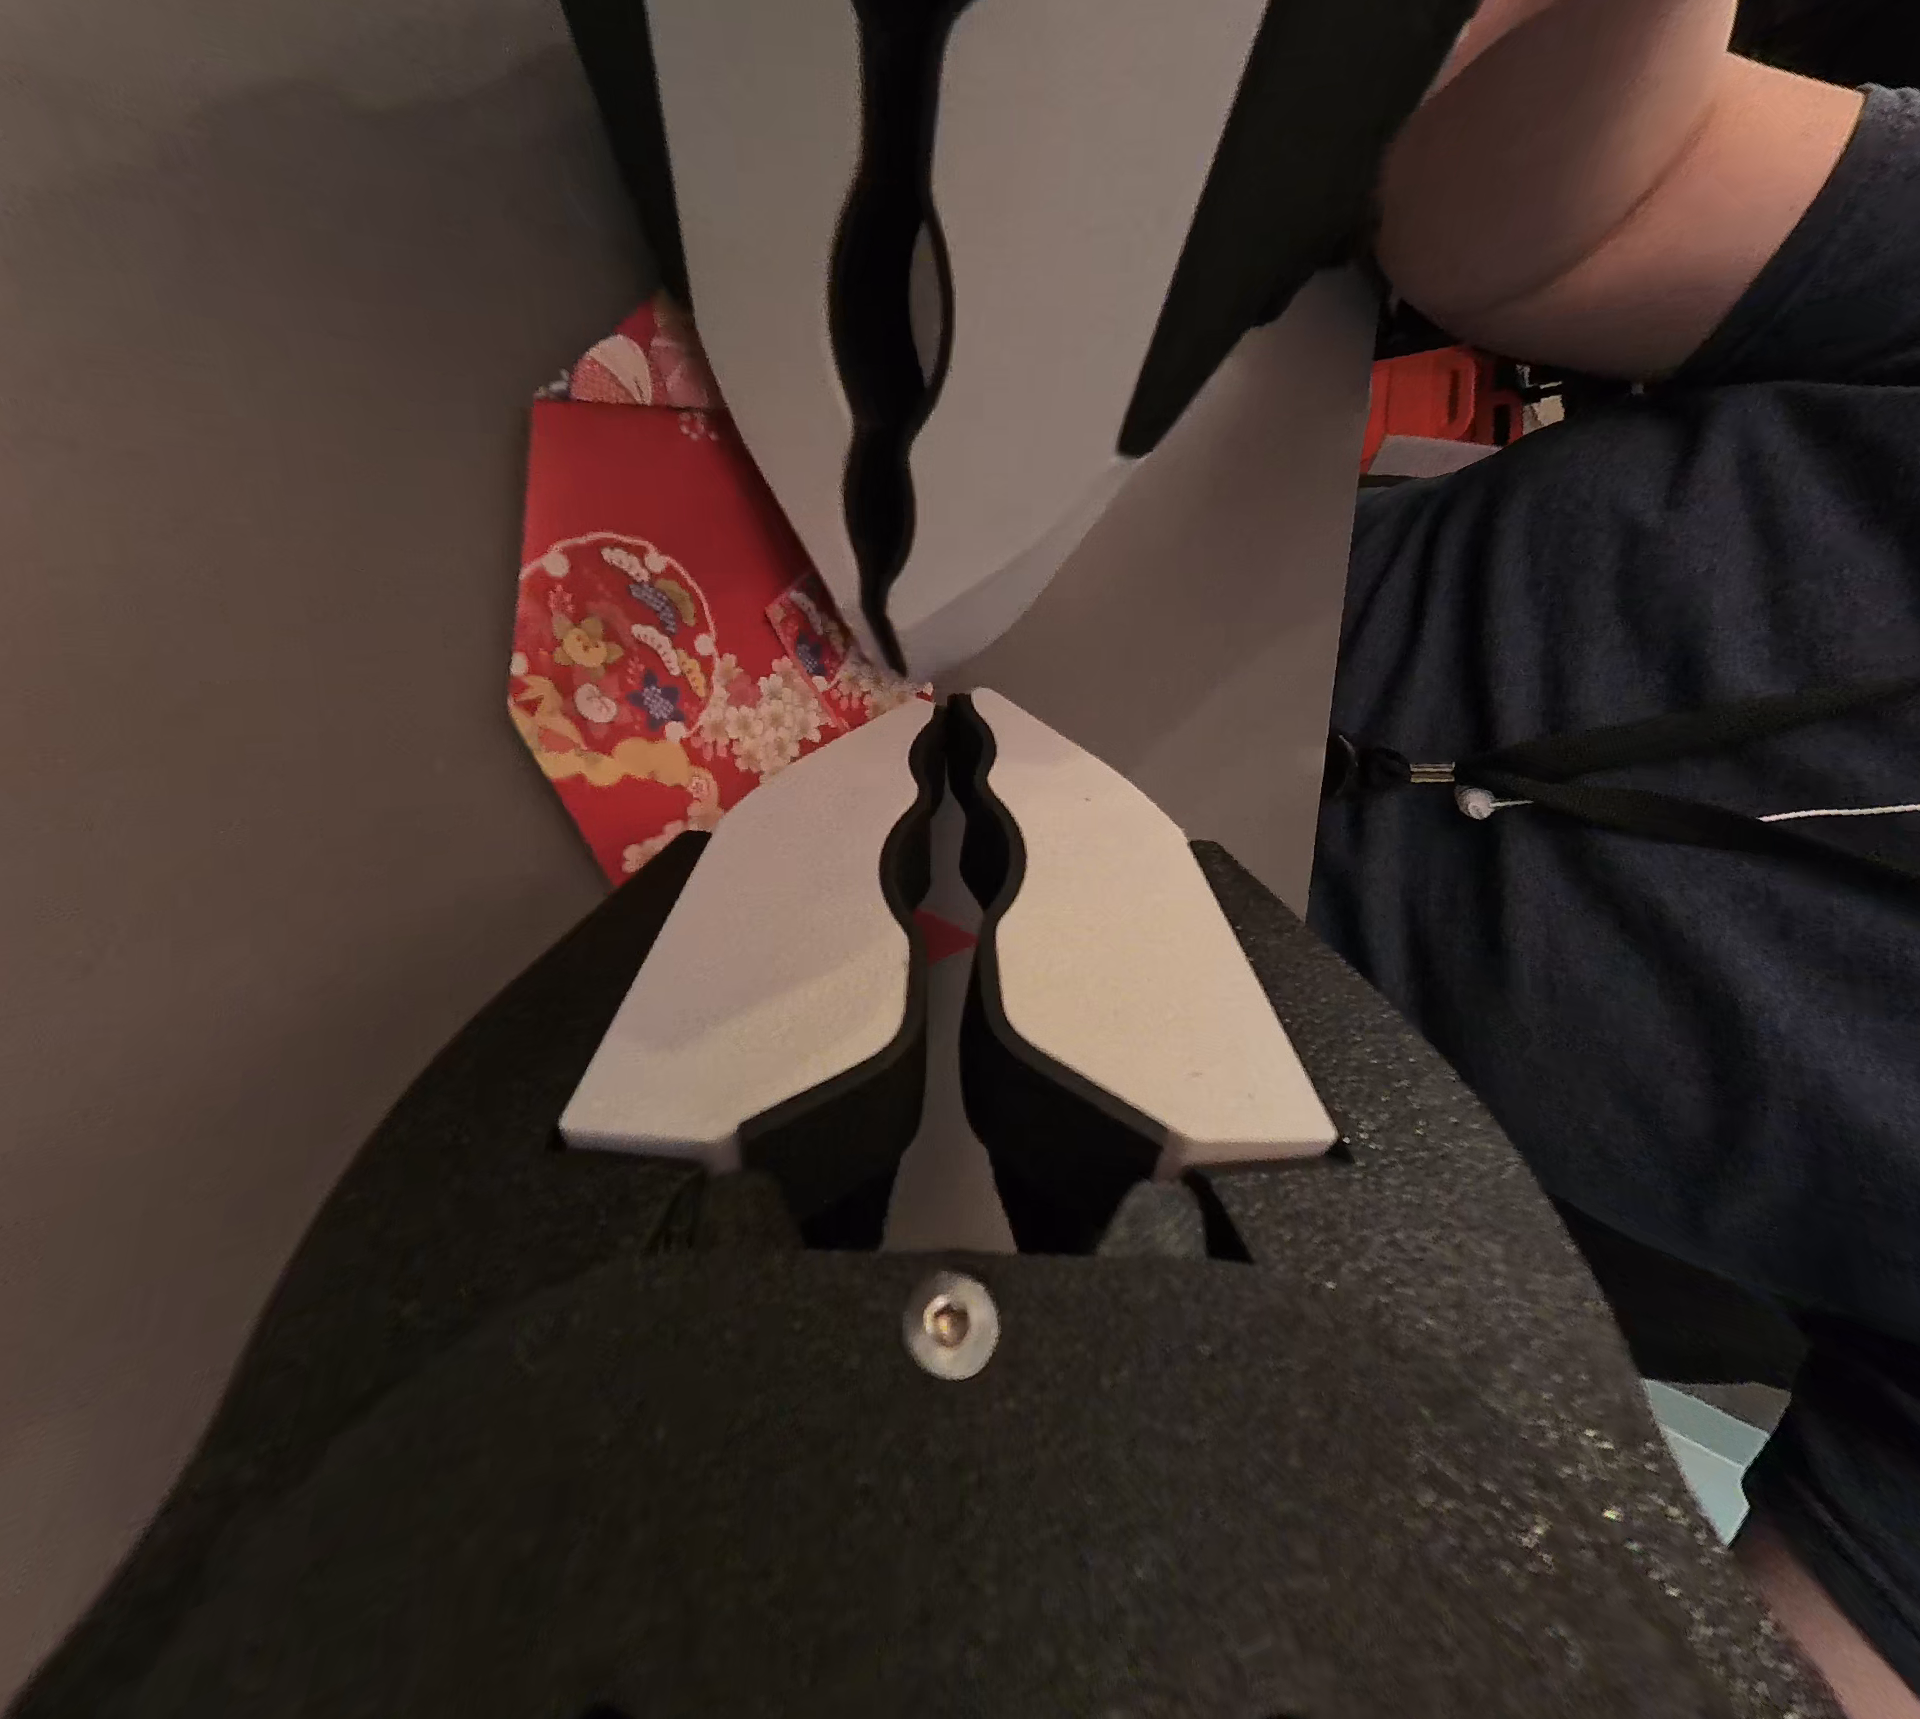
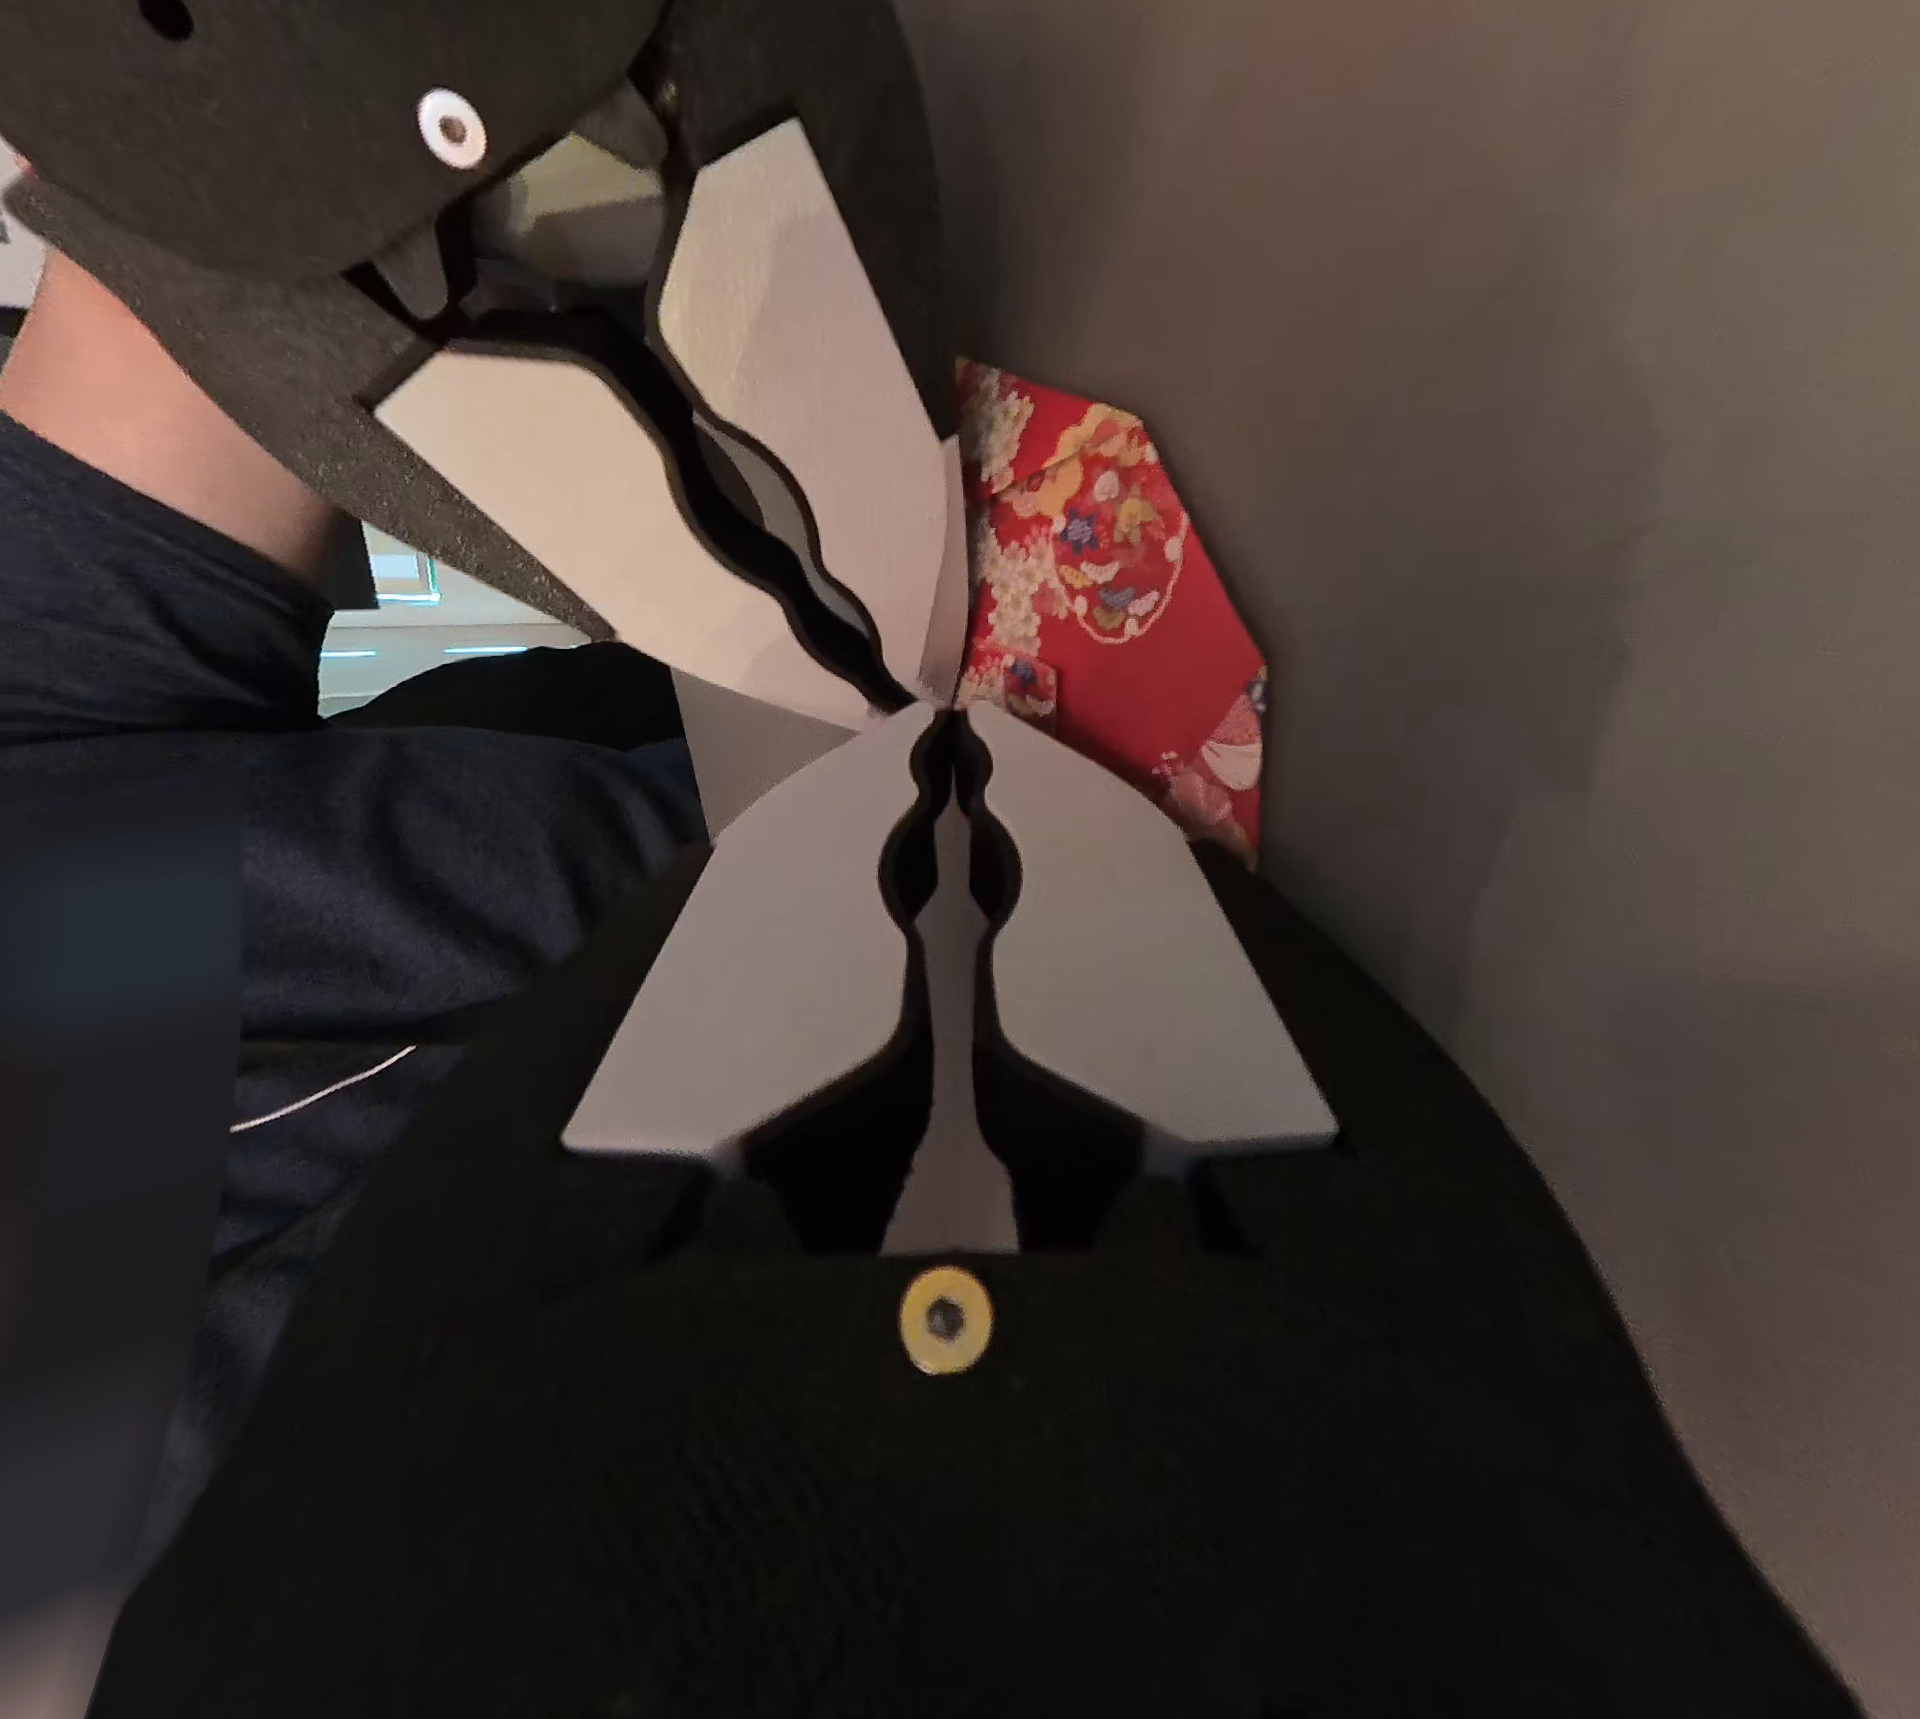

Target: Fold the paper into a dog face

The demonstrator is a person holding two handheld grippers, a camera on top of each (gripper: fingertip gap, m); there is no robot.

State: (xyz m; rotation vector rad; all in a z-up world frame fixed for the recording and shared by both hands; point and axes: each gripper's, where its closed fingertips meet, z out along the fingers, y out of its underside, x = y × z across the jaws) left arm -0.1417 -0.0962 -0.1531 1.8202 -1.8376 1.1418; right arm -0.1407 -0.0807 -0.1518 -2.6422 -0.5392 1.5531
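The folded red paper with a flower pattern (image 1: 644,630) lies flat on the grey table (image 1: 260,526); it also shows in the right wrist view (image 2: 1112,609). My left gripper (image 1: 951,705) is shut, with its tips on the paper's right edge. A small red bit of paper (image 1: 940,937) shows through the gap between its fingers. My right gripper (image 2: 951,719) is shut too and reaches in from the opposite side (image 1: 894,661). Its tips nearly touch the left gripper's tips (image 2: 902,690) at the same spot on the paper. The fingers hide much of the paper.
The table's near edge (image 1: 1335,630) runs just beside the grippers. A person in a dark shirt (image 1: 1662,734) sits right behind it, with a bare arm (image 1: 1558,163) above. Orange and black items (image 1: 1444,402) show behind the arm.
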